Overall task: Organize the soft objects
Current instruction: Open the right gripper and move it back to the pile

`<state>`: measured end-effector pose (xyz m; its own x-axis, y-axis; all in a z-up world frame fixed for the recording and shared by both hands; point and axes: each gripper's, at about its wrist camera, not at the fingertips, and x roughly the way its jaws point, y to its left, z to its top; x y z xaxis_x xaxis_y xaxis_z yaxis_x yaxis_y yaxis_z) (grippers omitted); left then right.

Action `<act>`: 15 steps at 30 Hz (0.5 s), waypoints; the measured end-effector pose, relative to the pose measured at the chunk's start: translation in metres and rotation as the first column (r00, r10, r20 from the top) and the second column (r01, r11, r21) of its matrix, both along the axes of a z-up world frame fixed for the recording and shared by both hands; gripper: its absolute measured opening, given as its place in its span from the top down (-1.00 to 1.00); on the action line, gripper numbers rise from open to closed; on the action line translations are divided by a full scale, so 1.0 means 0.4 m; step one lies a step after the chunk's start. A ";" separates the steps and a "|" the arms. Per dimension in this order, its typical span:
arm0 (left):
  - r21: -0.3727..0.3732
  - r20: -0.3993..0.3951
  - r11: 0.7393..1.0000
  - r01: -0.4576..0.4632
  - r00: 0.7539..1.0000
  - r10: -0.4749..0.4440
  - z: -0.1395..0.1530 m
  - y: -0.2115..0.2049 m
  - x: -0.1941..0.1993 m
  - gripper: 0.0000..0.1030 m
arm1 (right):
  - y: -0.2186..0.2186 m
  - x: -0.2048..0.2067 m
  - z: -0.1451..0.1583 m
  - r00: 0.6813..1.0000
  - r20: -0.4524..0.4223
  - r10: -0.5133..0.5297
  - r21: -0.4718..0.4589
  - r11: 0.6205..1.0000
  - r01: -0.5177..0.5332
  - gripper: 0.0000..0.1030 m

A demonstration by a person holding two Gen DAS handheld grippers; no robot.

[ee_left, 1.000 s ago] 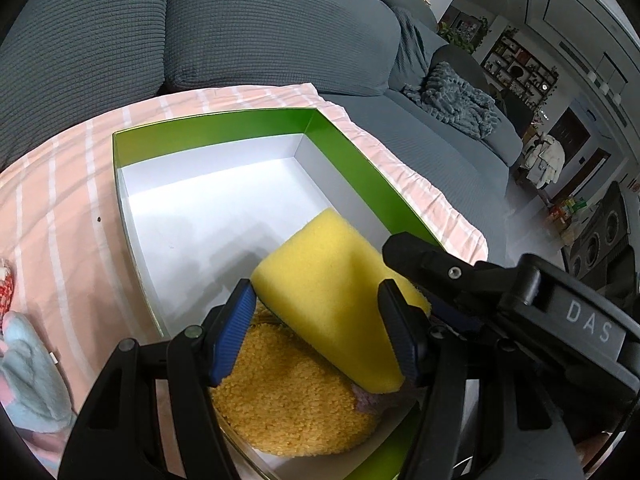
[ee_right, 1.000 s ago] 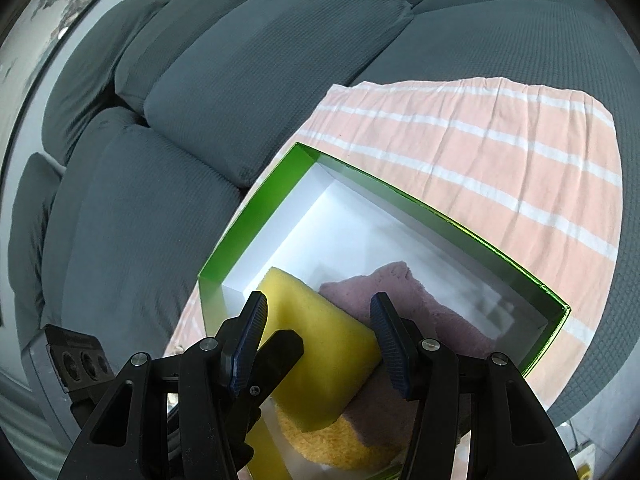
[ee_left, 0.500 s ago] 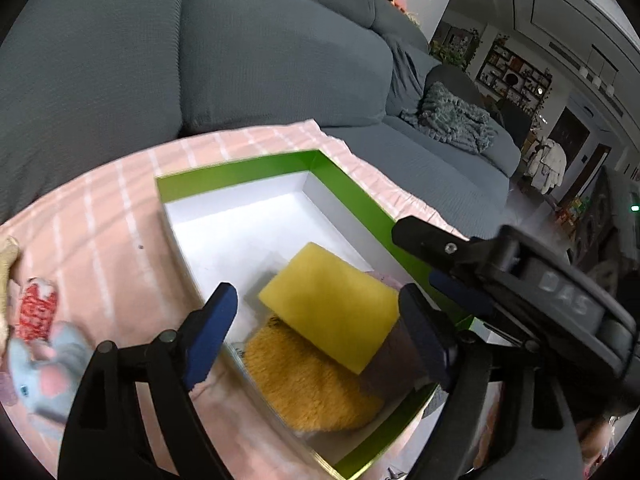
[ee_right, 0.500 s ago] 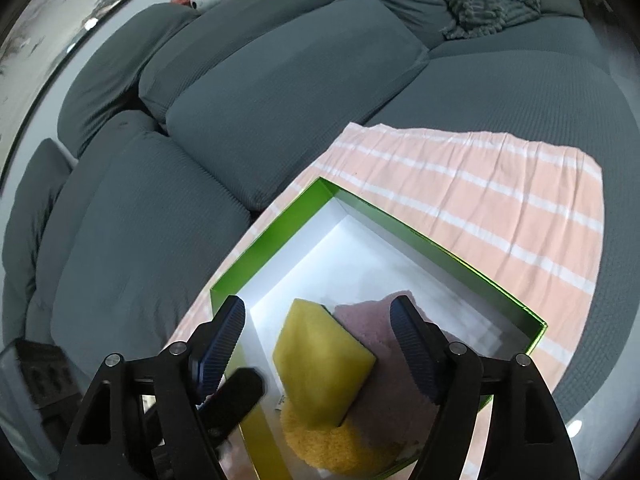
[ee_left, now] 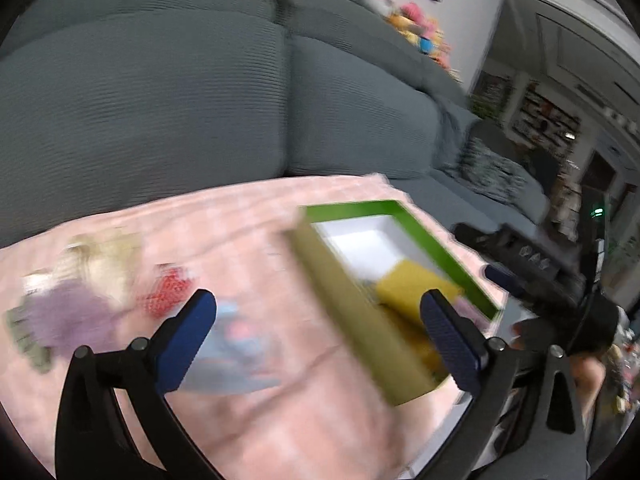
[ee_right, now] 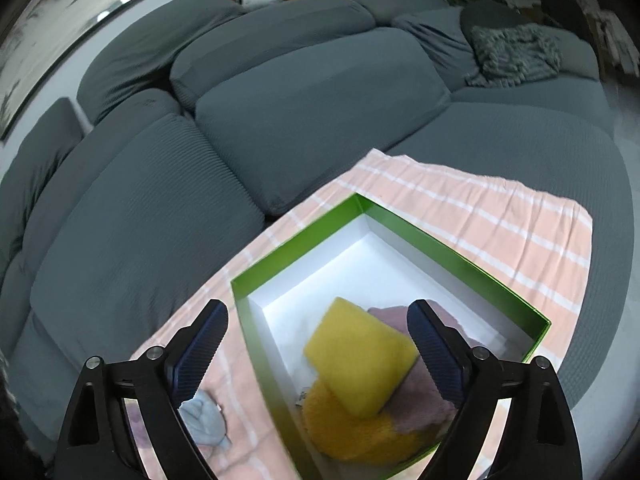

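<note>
The green box (ee_right: pixel 404 240) sat on the pink striped cloth (ee_right: pixel 500 216) spread over the grey sofa (ee_right: pixel 300 104), near the cloth's edge by the back cushions. Inside it, at the near end, the yellow sponge (ee_right: pixel 360 356) lay on top of an orange fuzzy cloth (ee_right: pixel 340 432) and a mauve cloth (ee_right: pixel 424 400); the far end of the box was bare white.

The right gripper (ee_right: pixel 318 350) hung above the box with its fingers spread wide and nothing between them; they had just been opening. The left gripper (ee_left: pixel 320 328) was likewise spread wide and holding nothing, its fingers having just been opening.

In the blurred left wrist view, other soft things lay on the cloth beside the box: a pale blue toy (ee_left: pixel 236 344), a red item (ee_left: pixel 164 292) and a purple one (ee_left: pixel 68 316).
</note>
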<state>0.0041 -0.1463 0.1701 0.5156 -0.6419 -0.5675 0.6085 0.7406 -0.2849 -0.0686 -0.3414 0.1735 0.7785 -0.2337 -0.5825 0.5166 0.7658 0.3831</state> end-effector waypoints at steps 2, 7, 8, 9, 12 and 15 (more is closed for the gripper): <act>0.018 0.016 0.998 -0.062 0.998 0.062 -0.003 0.060 0.001 -0.97 | 0.031 0.015 0.005 1.000 -0.009 0.013 -0.021 1.000 -0.013 -0.84; 0.014 0.001 0.981 -0.193 0.981 0.193 -0.018 0.226 0.010 -0.97 | 0.116 0.048 0.015 0.996 -0.030 0.083 -0.072 0.994 -0.085 -0.85; 0.014 0.000 0.978 -0.207 0.978 0.207 -0.020 0.249 0.005 -0.97 | 0.135 0.054 0.018 0.995 -0.032 0.098 -0.083 0.992 -0.100 -0.85; 0.013 0.003 0.971 -0.238 0.971 0.238 -0.024 0.288 0.004 -0.97 | 0.151 0.059 0.021 0.993 -0.032 0.110 -0.093 0.989 -0.113 -0.86; 0.014 0.015 0.951 -0.309 0.951 0.309 -0.031 0.374 -0.005 -0.97 | 0.209 0.073 0.027 0.985 -0.027 0.168 -0.120 0.978 -0.170 -0.94; -0.006 -0.007 0.925 -0.379 0.925 0.379 -0.060 0.454 -0.001 -0.97 | 0.265 0.092 0.022 0.971 -0.031 0.239 -0.134 0.961 -0.241 -0.95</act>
<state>0.0039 0.0352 0.1462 0.7179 -0.4034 -0.5674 0.2813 0.9136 -0.2936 -0.0317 -0.2354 0.1824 0.8130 -0.1187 -0.5701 0.3162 0.9120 0.2611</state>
